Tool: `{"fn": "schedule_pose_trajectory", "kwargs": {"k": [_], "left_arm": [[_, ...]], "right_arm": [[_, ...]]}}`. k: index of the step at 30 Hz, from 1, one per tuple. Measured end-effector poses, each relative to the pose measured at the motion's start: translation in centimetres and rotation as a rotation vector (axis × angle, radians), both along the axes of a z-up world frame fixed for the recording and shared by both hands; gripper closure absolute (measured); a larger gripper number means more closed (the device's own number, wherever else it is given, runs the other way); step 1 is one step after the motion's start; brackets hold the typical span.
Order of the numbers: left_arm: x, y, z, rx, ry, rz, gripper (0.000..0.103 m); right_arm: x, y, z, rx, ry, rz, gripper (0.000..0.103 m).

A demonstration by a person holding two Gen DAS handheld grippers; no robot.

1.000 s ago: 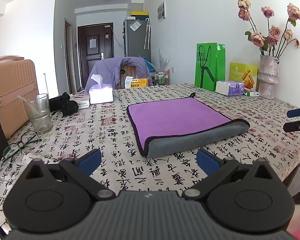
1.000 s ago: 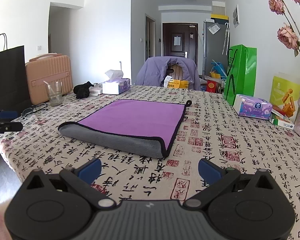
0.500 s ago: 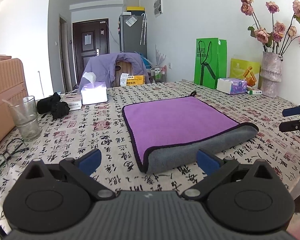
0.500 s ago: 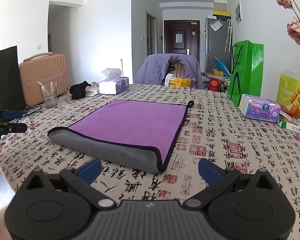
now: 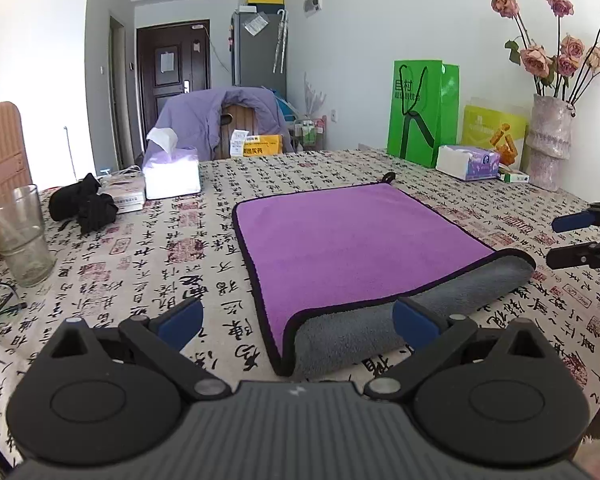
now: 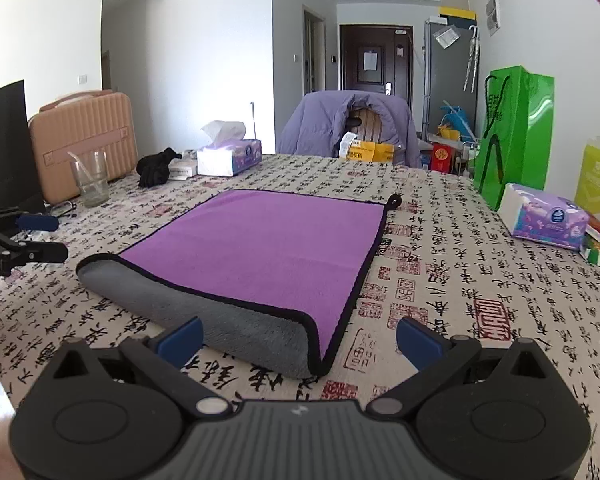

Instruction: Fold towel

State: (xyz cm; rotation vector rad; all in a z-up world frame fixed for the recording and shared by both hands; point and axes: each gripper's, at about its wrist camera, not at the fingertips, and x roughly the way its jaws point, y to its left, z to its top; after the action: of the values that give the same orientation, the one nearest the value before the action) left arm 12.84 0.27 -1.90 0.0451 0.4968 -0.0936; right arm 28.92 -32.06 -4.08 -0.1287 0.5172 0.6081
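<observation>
A purple towel point(image 5: 348, 240) with a black hem and grey underside lies folded once on the patterned tablecloth, its rolled grey fold toward me. It also shows in the right wrist view point(image 6: 260, 248). My left gripper point(image 5: 296, 322) is open and empty, just short of the towel's near left corner. My right gripper point(image 6: 298, 338) is open and empty, just short of the near right corner. Each gripper shows at the edge of the other's view, the right one point(image 5: 576, 240) and the left one point(image 6: 24, 236).
On the table stand a glass point(image 5: 18, 236), a tissue box point(image 5: 172, 170), a black cloth point(image 5: 82, 202), a green bag point(image 5: 422, 112), a tissue pack point(image 5: 468, 162) and a flower vase point(image 5: 548, 136). A chair with a purple jacket point(image 6: 348, 124) stands at the far edge.
Both grippers have moved forward and lower toward the towel's near fold, which now lies between their open fingers. The towel has not moved.
</observation>
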Motion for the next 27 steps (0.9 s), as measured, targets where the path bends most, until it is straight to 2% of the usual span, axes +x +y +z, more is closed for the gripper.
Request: {"fn": "schedule_pose_trajectory", "kwargs": {"k": [5, 8, 13, 14, 17, 18, 23, 24, 26, 27], "left_arm": [[1.6, -0.3, -0.4, 0.029, 0.043, -0.019, 0.0], [2.4, -0.6, -0.7, 0.045, 0.067, -0.047, 0.002], [3.6, -1.2, -1.1, 0.084, 0.108, -0.076, 0.013], [3.8, -1.3, -1.2, 0.093, 0.116, -0.078, 0.015], [4.3, -1.2, -1.5, 0.083, 0.143, -0.089, 0.023], [4.5, -1.1, -1.6, 0.071, 0.155, -0.092, 0.027], [5.4, -0.1, -2.1, -0.043, 0.212, -0.123, 0.048], [5.5, 0.2, -2.2, -0.065, 0.222, -0.127, 0.056], [5.6, 0.4, -2.3, -0.079, 0.233, -0.126, 0.066], [5.7, 0.6, -2.3, -0.086, 0.237, -0.123, 0.075]], "right_arm": [[1.7, 1.0, -0.4, -0.023, 0.026, 0.02, 0.003], [2.6, 1.7, -0.7, -0.046, 0.039, 0.041, 0.013], [3.9, 2.5, -1.0, -0.084, 0.068, 0.068, 0.025], [4.1, 2.6, -1.1, -0.088, 0.076, 0.073, 0.03], [4.8, 2.7, -1.3, -0.091, 0.11, 0.07, 0.037], [5.0, 2.7, -1.4, -0.09, 0.12, 0.072, 0.04], [5.1, 3.0, -1.7, -0.079, 0.154, 0.114, 0.07], [5.1, 3.1, -1.8, -0.08, 0.158, 0.116, 0.076], [5.2, 3.1, -1.8, -0.086, 0.162, 0.115, 0.079], [5.2, 3.1, -1.7, -0.087, 0.165, 0.111, 0.081]]}}
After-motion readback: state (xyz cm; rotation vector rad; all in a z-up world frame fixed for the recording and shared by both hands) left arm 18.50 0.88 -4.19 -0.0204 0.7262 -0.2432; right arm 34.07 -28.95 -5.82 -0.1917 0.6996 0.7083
